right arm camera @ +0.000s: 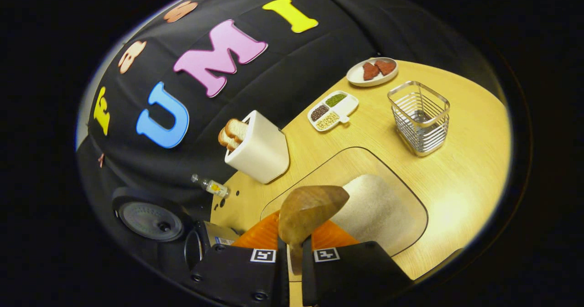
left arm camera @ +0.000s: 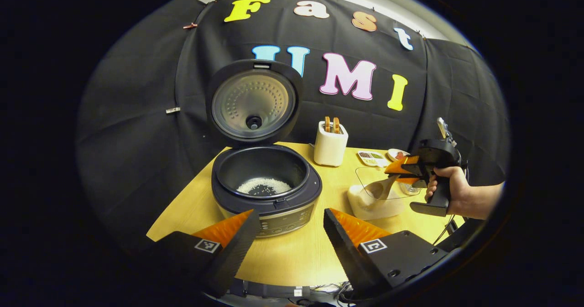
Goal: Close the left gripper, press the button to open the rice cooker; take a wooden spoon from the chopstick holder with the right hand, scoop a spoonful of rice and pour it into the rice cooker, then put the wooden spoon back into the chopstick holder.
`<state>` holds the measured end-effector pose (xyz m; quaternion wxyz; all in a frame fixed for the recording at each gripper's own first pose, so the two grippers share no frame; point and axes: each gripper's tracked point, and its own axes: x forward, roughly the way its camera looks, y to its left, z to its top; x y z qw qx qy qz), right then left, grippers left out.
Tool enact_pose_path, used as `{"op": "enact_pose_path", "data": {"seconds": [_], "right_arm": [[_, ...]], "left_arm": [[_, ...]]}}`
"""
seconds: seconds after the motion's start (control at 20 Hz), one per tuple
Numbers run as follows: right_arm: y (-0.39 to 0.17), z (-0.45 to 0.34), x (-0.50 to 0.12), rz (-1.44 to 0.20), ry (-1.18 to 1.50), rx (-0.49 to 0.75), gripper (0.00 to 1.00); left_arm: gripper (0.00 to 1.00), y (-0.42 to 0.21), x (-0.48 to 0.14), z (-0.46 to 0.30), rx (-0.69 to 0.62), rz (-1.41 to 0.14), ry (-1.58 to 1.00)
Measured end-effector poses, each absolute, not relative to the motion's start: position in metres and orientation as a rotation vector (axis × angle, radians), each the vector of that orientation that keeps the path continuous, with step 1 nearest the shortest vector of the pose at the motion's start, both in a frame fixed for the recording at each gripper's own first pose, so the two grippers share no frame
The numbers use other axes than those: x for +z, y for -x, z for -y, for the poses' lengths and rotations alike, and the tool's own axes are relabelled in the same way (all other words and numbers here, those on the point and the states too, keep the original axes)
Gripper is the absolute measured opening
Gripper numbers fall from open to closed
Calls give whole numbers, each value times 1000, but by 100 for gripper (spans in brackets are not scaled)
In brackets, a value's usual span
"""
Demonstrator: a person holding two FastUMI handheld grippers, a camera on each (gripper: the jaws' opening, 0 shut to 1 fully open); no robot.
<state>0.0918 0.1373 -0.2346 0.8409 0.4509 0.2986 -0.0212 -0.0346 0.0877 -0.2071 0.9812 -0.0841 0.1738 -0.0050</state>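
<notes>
Rice cooker (left arm camera: 267,186) stands open with some rice inside. Right claw (right arm camera: 292,257) grips the wooden spoon (right arm camera: 310,211) over the rice container (right arm camera: 388,206); returning it remains. Left claw (left arm camera: 287,238) gapes empty.

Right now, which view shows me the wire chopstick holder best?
The right gripper view: the chopstick holder stands in the open on the table, its rim and wire sides plain to see and nothing in it. In the left gripper view, the right gripper and its wooden spoon cover that spot.
</notes>
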Motion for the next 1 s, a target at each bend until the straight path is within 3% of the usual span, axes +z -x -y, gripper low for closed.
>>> {"op": "enact_pose_path", "data": {"seconds": [0.35,1.0], "right_arm": [[-86,-95,-233,-631,-1197,-155,15],[-122,-91,-114,-527,-1313,-32,15]], "left_arm": [[96,30,-200,-81,-14,-339,193],[96,33,-181,-82,-1,-262,199]]}}
